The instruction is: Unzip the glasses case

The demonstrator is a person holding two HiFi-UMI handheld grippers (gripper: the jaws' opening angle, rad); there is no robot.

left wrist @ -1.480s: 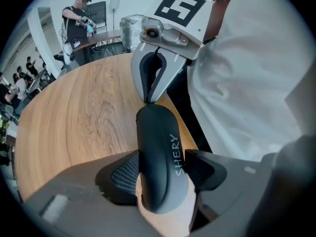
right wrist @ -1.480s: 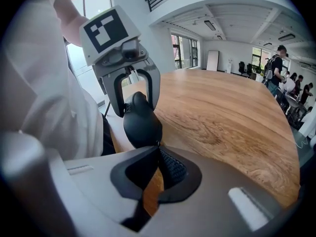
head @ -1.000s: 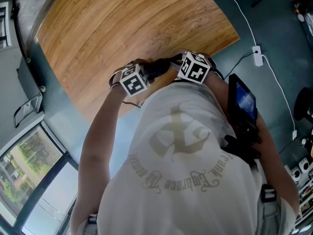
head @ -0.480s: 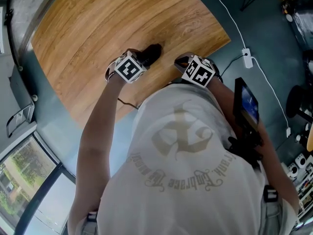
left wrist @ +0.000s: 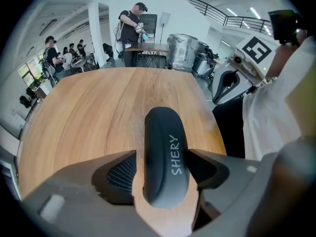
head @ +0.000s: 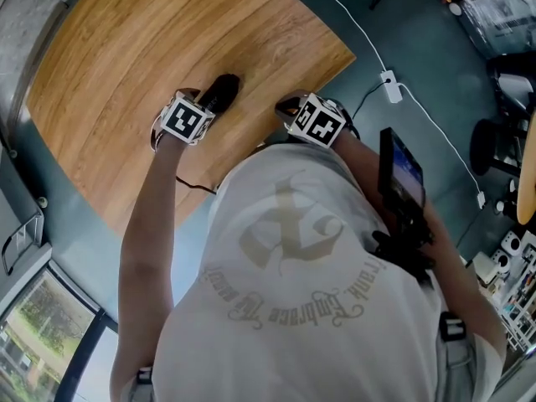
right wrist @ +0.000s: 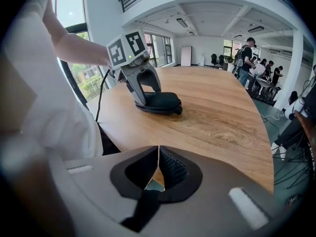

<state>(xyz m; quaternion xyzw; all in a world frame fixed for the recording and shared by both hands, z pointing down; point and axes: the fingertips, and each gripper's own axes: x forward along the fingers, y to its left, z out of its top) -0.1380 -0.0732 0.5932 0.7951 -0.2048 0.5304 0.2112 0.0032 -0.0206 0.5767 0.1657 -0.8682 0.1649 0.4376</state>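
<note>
Left gripper stays clamped across the glasses case on the table, while the right gripper, jaws pressed together on nothing, has backed off to the case's four o'clock, so its zip stroke looks finished or dropped.

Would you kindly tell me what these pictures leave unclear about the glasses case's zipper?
Left gripper view: jaws of the left gripper cover the sides of the glasses case; no zipper shows.
Head view: the marker cube hides part of the case.
Right gripper view: the case is small; zipper open or closed cannot be told.
</note>
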